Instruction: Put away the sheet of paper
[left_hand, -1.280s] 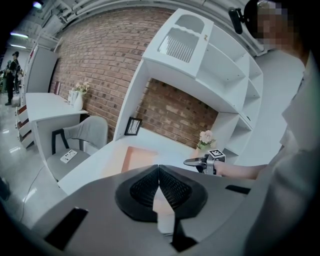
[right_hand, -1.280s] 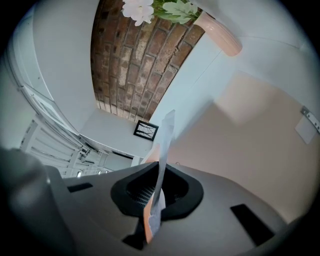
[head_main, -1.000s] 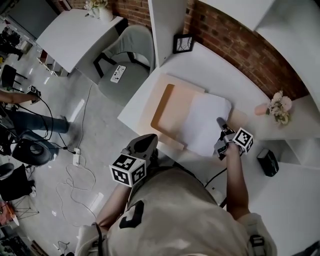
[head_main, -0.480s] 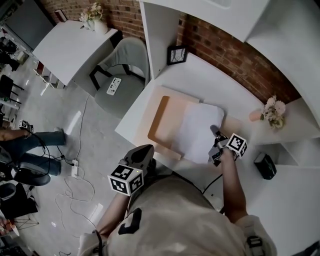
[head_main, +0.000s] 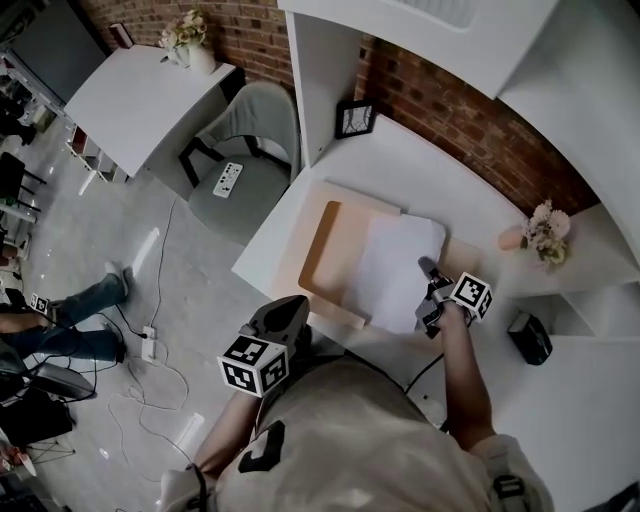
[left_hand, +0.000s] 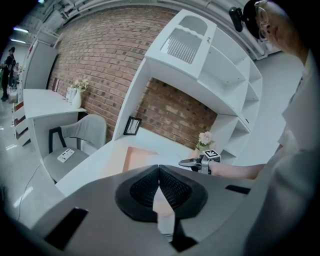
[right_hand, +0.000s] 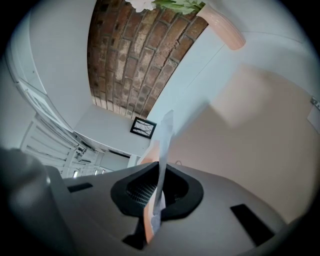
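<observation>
A white sheet of paper (head_main: 395, 262) lies over an open peach folder (head_main: 333, 250) on the white desk (head_main: 400, 150). My right gripper (head_main: 425, 270) is at the sheet's right edge, shut on it. In the right gripper view the sheet (right_hand: 165, 135) runs edge-on between the shut jaws, with a peach layer pinched beside it. My left gripper (head_main: 295, 302) hangs off the desk's front edge, short of the folder. In the left gripper view its jaws (left_hand: 159, 172) are shut on nothing, and the right gripper (left_hand: 186, 162) shows beyond them.
A framed picture (head_main: 353, 118) leans at the desk's back corner. A pink vase of flowers (head_main: 540, 232) stands at the right, and a black device (head_main: 528, 337) sits nearer me. A grey chair (head_main: 245, 150) carrying a remote (head_main: 228, 178) stands left of the desk. Shelves rise overhead.
The right gripper stays clamped on the sheet's edge and has drifted slightly toward me. The left gripper has hardly moved. The head view has shifted a little.
</observation>
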